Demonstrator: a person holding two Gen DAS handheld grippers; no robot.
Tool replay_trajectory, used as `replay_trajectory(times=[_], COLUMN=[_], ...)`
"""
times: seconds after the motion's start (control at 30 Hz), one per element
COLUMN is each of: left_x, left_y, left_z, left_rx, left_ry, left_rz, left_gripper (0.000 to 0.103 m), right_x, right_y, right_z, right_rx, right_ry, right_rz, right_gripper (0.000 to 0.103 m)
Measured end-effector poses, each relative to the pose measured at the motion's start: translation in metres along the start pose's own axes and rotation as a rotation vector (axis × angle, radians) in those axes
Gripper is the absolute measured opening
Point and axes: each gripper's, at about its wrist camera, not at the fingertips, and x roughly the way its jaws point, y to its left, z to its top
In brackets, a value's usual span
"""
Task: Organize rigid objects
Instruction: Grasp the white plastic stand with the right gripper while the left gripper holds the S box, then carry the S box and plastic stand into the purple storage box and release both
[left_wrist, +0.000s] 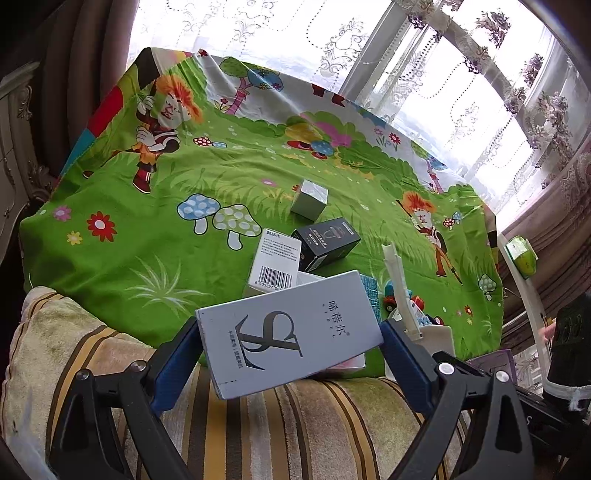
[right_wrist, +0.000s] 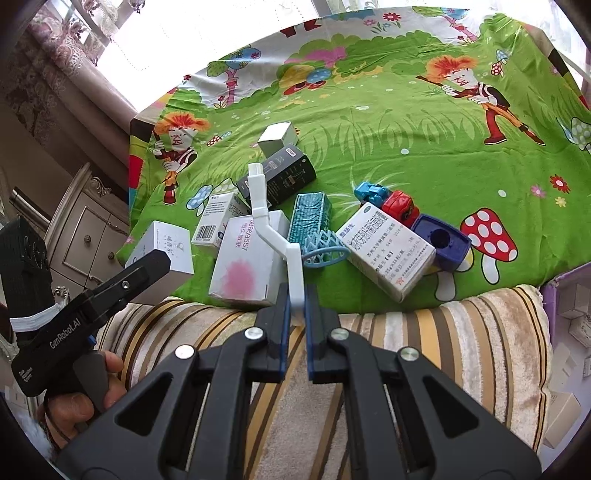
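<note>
My left gripper (left_wrist: 290, 326) is shut on a grey-white box with a large S logo (left_wrist: 258, 354), its blue fingers (left_wrist: 173, 362) pressing both short ends, above the striped cushion (left_wrist: 314, 424). The right wrist view shows that gripper (right_wrist: 147, 266) and its box (right_wrist: 162, 247) at the left. My right gripper (right_wrist: 296, 295) is shut on the lower end of a bent white plastic piece (right_wrist: 266, 218), which rises over the pile. The same piece (left_wrist: 397, 280) appears right of the held box.
On the green cartoon cloth (right_wrist: 406, 129) lie a black box (right_wrist: 280, 177), a silver box (right_wrist: 277, 138), a barcode box (right_wrist: 218, 218), a pink-stained box (right_wrist: 247, 258), a teal hoop toy (right_wrist: 310, 218), a medicine box (right_wrist: 388, 251), toy cars (right_wrist: 400, 208) and a blue block (right_wrist: 441, 240). A purple container (right_wrist: 550, 295) stands right.
</note>
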Motion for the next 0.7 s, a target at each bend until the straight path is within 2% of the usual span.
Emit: replay_trajectory(times=[0.3,0.7], left_x=[-0.008,-0.009], left_y=[-0.018,-0.087], left_z=[-0.009,-0.028], left_rx=[0.044,0.187], left_ry=[0.013,0.05], left_rz=[-0.029,-0.103], left_gripper=[0.095,0.095], right_x=[-0.034,-0.092], right_y=[-0.015,-0.068], right_z=[-0.011,-0.035], right_rx=[-0.017,0.037], right_ry=[-0.071,-0.157], right_rz=[-0.039,-0.12], right_gripper=[0.009,0.009])
